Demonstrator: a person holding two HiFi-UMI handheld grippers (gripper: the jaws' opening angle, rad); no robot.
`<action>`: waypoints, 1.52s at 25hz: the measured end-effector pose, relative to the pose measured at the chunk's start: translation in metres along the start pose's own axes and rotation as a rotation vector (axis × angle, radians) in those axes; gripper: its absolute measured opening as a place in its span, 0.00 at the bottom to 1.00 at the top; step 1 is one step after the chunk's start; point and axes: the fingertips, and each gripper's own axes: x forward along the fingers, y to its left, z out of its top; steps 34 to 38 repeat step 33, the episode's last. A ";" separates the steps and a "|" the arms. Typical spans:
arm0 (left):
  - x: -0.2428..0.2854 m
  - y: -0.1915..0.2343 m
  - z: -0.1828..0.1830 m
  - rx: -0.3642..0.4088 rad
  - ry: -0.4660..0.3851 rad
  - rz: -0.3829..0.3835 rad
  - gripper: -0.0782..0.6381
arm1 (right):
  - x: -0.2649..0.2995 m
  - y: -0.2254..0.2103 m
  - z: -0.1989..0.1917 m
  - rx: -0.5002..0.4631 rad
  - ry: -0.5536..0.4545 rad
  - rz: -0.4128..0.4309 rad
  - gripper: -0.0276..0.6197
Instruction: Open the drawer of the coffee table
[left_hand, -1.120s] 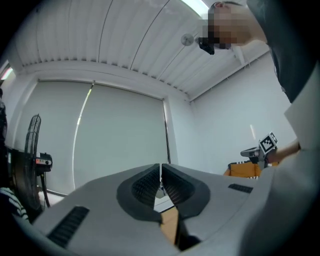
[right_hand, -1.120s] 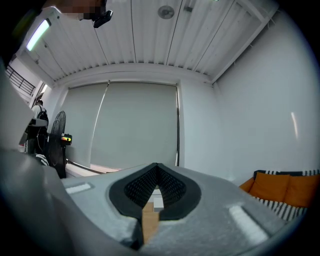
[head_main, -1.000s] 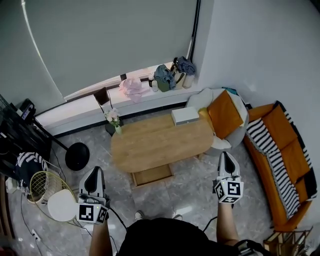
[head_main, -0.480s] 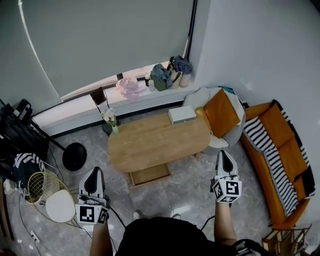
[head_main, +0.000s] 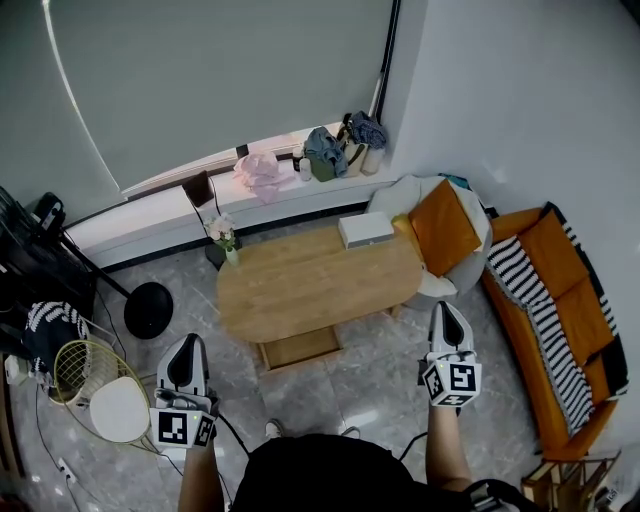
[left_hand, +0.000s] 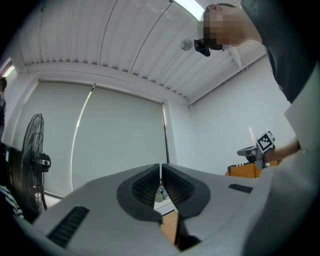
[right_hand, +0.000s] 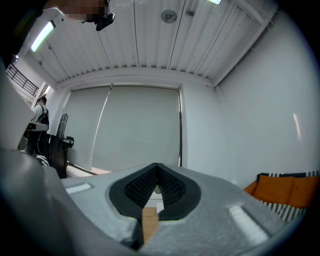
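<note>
We have the coffee table (head_main: 318, 285) in the middle, box (head_main: 366, 231) on its far right corner, vase (head_main: 227, 240) at its far left corner, chair (head_main: 445, 235) just right, sofa (head_main: 565, 320) further right, windowsill (head_main: 190, 200) beyond, our left gripper (head_main: 187, 343) near left, right gripper (head_main: 447, 309) near right

Head view looks steeply down from above the person (head_main: 310, 475) onto the table (head_main: 318, 282), with left gripper (head_main: 187, 345) and right gripper (head_main: 447, 310) low in frame. Each gripper view looks level along its jaws, well back, toward the blind (head_main: 220, 80), seen in all three.
</note>
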 end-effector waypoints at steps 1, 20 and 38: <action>0.000 0.000 -0.001 -0.002 0.001 -0.002 0.13 | 0.000 0.001 0.000 0.000 0.002 0.001 0.05; 0.000 0.005 -0.001 -0.010 -0.005 -0.046 0.13 | -0.017 0.023 -0.004 -0.032 0.029 0.004 0.05; 0.002 0.005 0.001 -0.016 -0.012 -0.053 0.13 | -0.012 0.030 0.005 -0.065 0.026 0.021 0.05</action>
